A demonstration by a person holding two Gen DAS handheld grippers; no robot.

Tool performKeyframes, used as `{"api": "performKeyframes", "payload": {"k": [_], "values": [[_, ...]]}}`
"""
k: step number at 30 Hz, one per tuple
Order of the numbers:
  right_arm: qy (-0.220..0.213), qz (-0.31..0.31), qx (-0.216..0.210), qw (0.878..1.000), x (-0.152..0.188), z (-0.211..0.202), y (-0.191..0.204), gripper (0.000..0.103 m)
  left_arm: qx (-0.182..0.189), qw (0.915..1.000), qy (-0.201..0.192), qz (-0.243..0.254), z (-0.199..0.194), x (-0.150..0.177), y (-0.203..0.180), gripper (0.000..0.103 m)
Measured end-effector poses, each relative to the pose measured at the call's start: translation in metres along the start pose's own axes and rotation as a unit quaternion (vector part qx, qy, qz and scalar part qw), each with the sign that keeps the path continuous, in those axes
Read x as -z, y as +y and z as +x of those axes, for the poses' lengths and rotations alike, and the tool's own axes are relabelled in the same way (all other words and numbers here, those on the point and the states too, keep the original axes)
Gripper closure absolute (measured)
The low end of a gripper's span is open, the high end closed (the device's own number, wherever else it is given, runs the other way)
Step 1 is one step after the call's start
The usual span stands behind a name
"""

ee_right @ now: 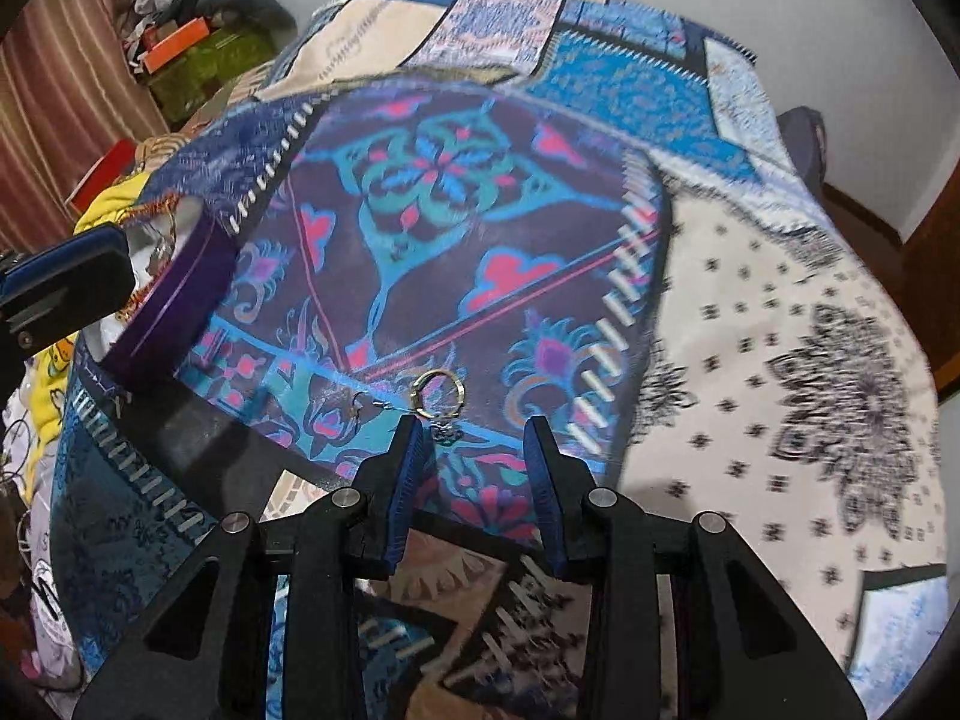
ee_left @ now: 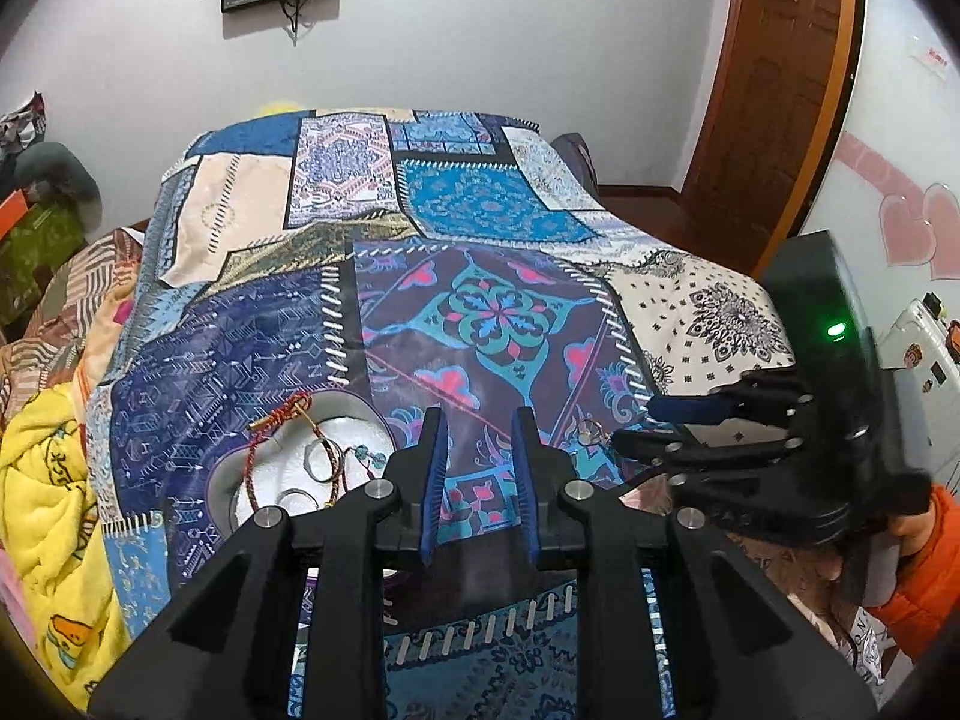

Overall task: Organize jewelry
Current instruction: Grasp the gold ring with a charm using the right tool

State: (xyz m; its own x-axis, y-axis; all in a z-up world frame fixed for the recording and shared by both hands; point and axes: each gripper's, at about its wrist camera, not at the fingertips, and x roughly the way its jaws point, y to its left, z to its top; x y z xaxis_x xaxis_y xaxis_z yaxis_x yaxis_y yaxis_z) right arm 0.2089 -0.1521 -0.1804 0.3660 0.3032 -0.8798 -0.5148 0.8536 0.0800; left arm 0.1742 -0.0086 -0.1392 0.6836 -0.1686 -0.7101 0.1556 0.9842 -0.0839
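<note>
A small silver ring (ee_right: 441,391) with a dangling charm lies on the patchwork cloth (ee_right: 750,330). My right gripper (ee_right: 474,427) hovers open just short of the ring. The charm sits close to its left fingertip, and neither pad presses on it. In the left wrist view the same ring (ee_left: 591,429) lies by the right gripper (ee_left: 636,425). My left gripper (ee_left: 478,420) is open with nothing between its fingers. It is just right of a round purple box (ee_left: 219,483) with a white lining. The box holds a red cord bracelet (ee_left: 282,420), rings and beads.
The purple box (ee_right: 174,294) sits left of the ring, and the left gripper (ee_right: 60,276) pokes in at the left edge. A yellow blanket (ee_left: 48,480) and clutter lie off the table's left. A person's orange sleeve (ee_left: 924,570) shows at right, and a wooden door (ee_left: 774,90) stands behind.
</note>
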Motion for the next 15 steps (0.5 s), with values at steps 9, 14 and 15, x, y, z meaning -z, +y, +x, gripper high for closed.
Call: {"api": "performKeyframes", "payload": {"k": [9,14,15], "values": [[-0.015,-0.008,0.007,1.0,0.006,-0.004,0.004,0.094,0.005,0.9999,0.012,0.003,0.014,0.003,-0.002,0.083],[-0.02,0.003,-0.001,1.0,0.007,-0.007,0.003,0.094,0.017,0.9997,0.018,0.01,0.017,0.004,-0.011,0.083],[-0.022,0.006,-0.001,1.0,0.008,-0.009,0.001,0.094,0.017,0.9996,0.019,0.014,0.017,0.004,-0.014,0.083]]}}
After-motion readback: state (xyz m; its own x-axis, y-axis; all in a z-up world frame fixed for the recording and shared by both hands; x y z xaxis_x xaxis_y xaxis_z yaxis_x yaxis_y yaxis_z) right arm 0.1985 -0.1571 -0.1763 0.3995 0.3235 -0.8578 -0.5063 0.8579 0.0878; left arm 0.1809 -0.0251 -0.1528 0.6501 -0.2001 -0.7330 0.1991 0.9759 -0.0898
